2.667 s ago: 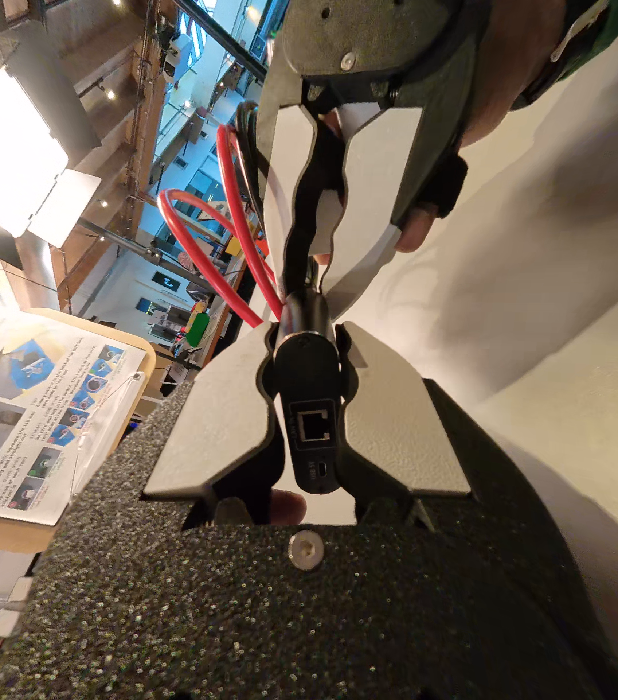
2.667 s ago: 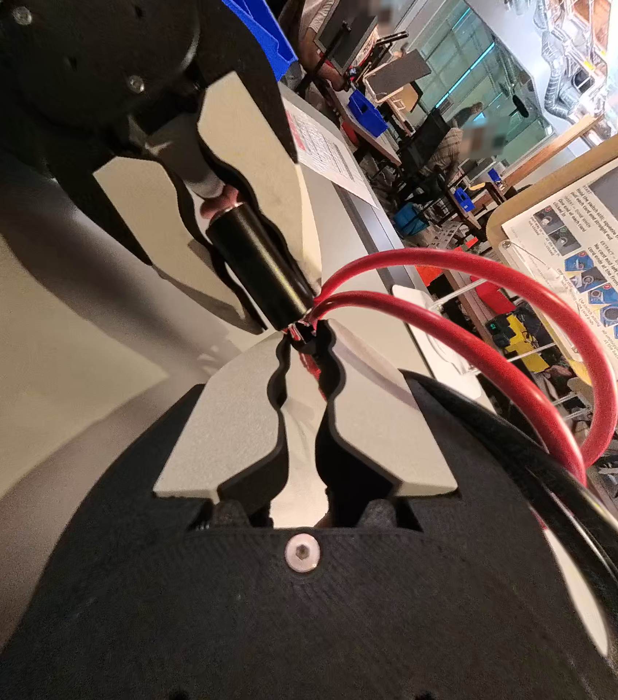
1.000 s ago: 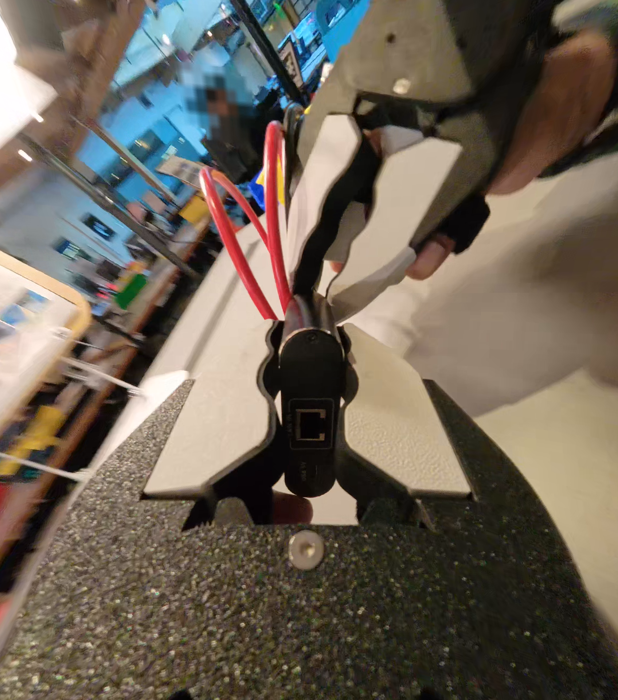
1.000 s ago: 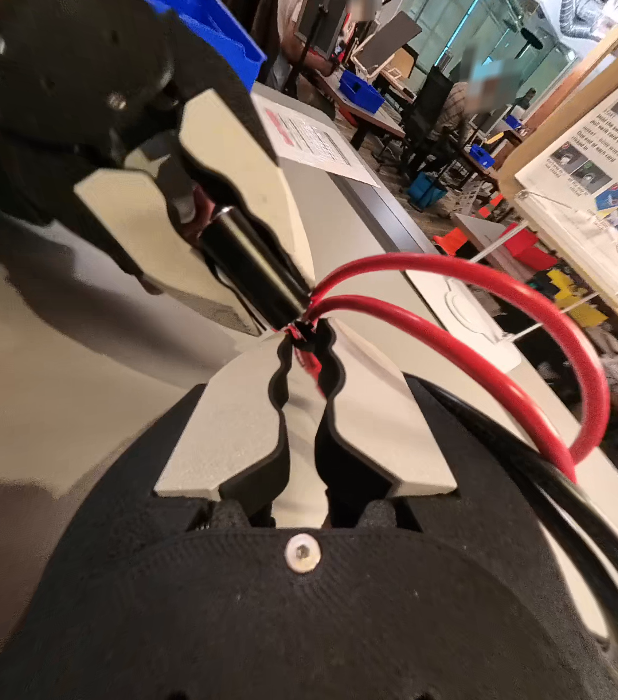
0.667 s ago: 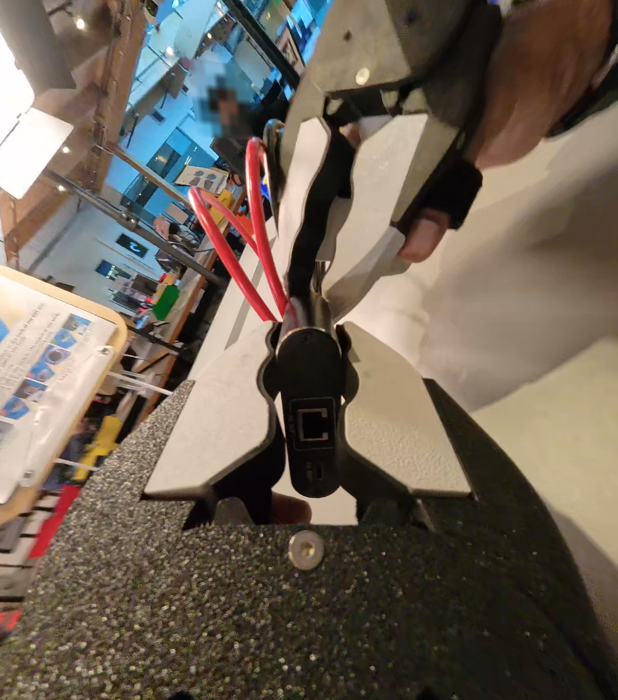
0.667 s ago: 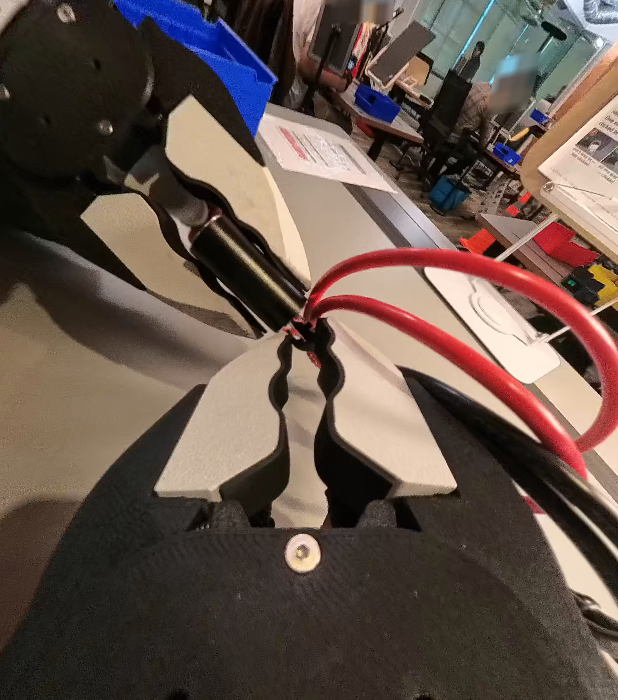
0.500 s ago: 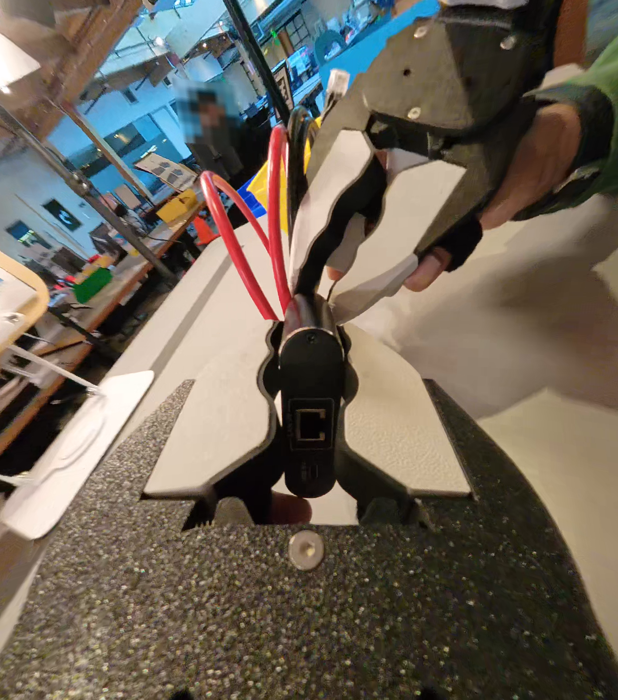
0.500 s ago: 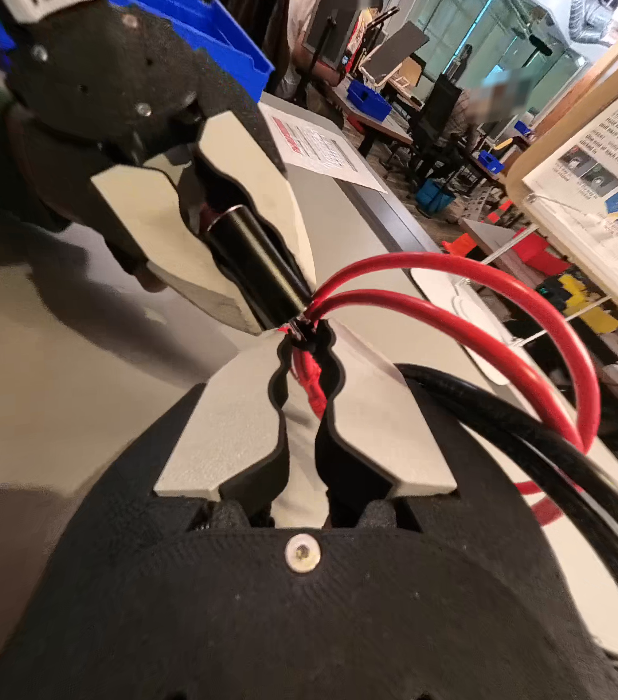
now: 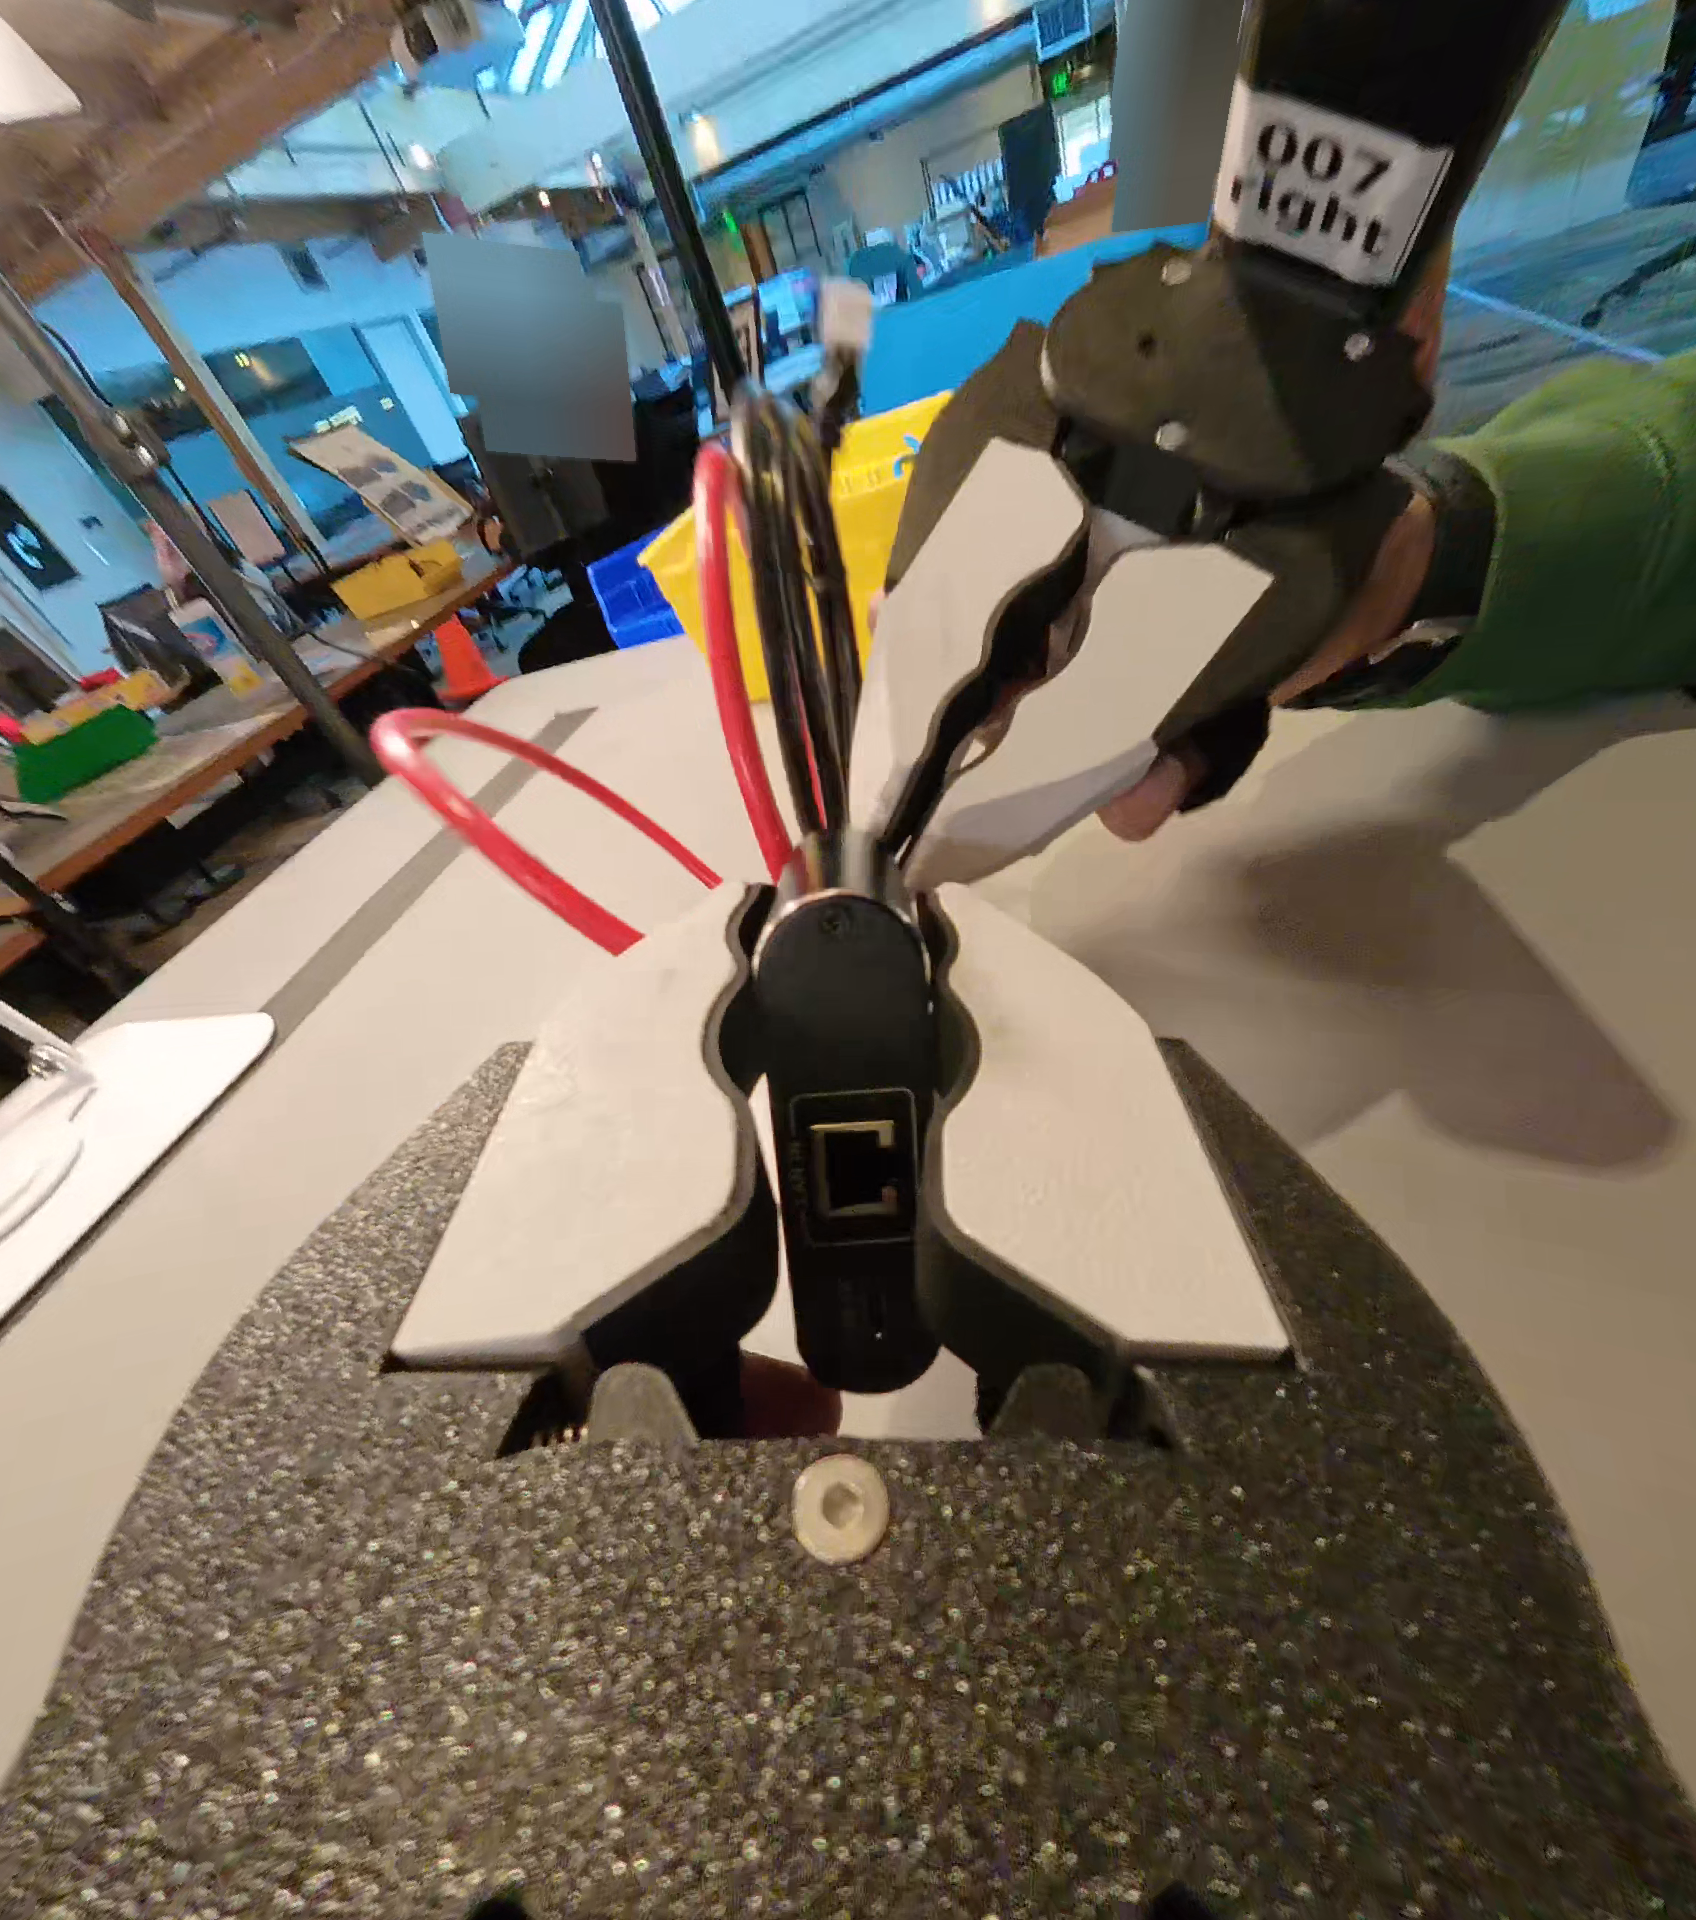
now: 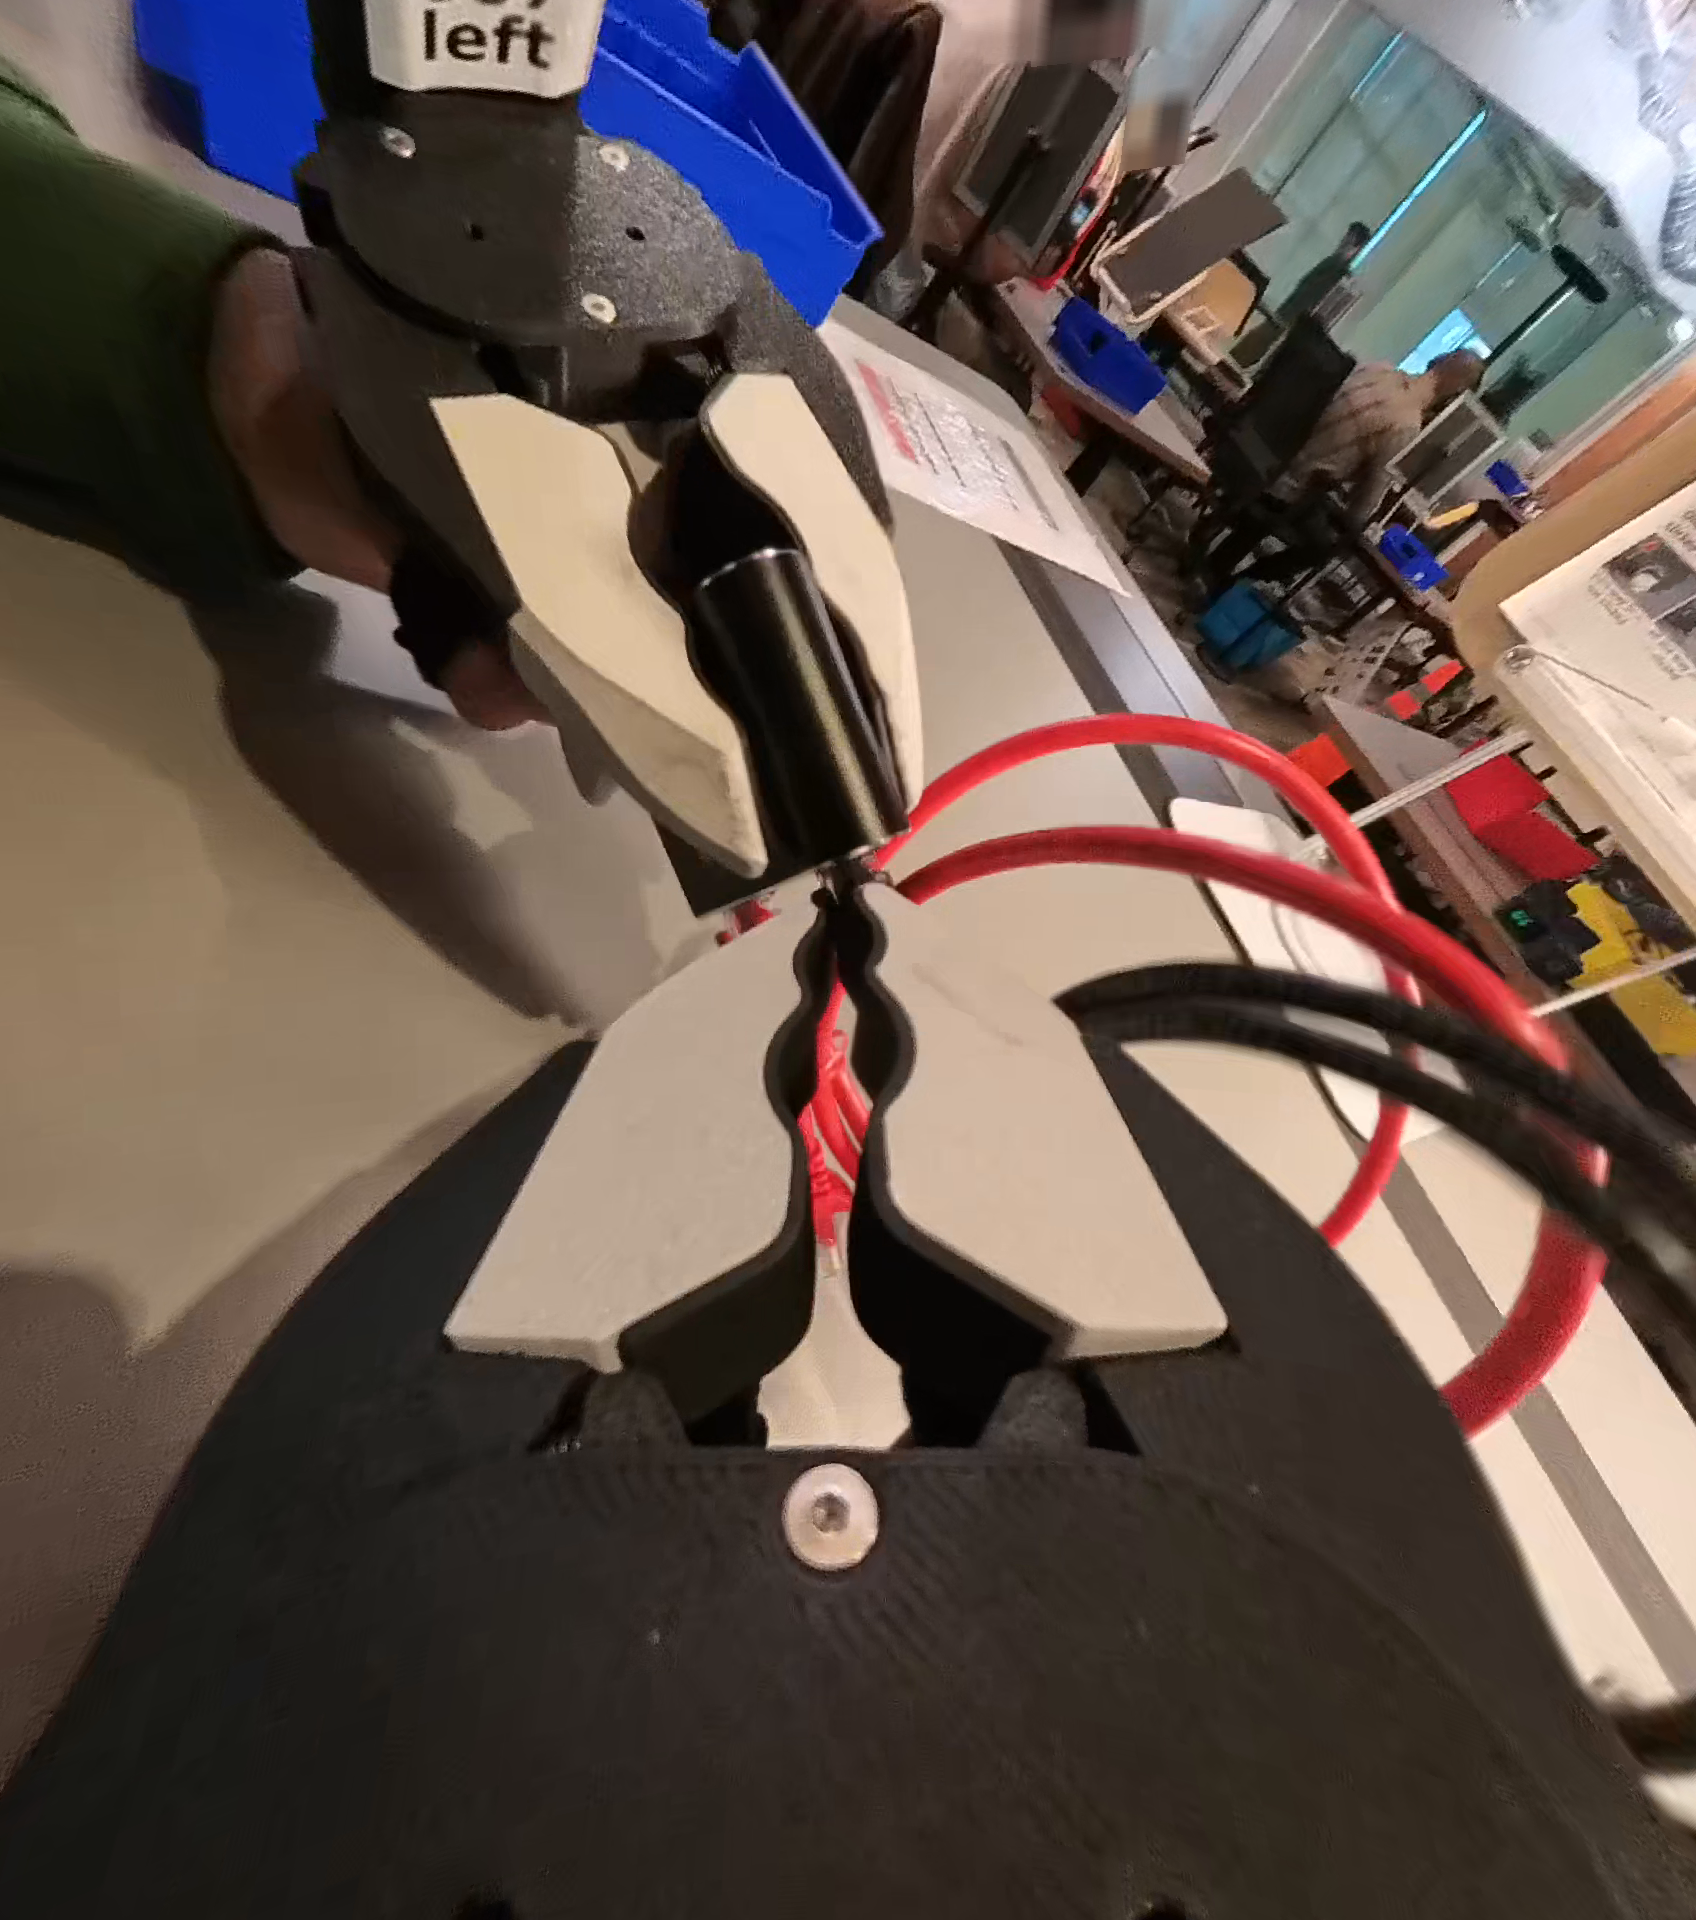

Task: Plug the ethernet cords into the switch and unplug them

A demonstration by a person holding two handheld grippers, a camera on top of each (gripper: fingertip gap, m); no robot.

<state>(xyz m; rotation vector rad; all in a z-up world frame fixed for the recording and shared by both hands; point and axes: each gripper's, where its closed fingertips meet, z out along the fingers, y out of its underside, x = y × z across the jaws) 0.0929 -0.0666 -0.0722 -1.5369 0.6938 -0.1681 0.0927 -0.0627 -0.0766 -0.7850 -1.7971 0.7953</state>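
My left gripper (image 9: 839, 906) is shut on the black switch (image 9: 849, 1143), whose near end shows one empty port. Red ethernet cords (image 9: 532, 800) and black cables (image 9: 802, 623) come out of its far end. My right gripper (image 10: 844, 904) faces the left gripper tip to tip. It is shut at the switch's (image 10: 792, 707) cord end on a red plug (image 10: 828, 1122) that shows in the gap between its fingers. The red cords (image 10: 1239, 862) loop off to the right. Both grippers are above the grey table (image 9: 1550, 1351).
A white stand base (image 9: 44, 1143) lies on the table to the left. A board with an instruction sheet (image 10: 1675, 727) stands to the right. A paper sheet (image 10: 969, 457) lies farther back. Blue bins (image 10: 719, 135) and a yellow bin (image 9: 865, 499) are behind. My left and right fingertips are right by each other.
Both grippers have swung and tilted together above the table while keeping their grips. More of the red plug now shows in the gap between the right gripper's fingers.
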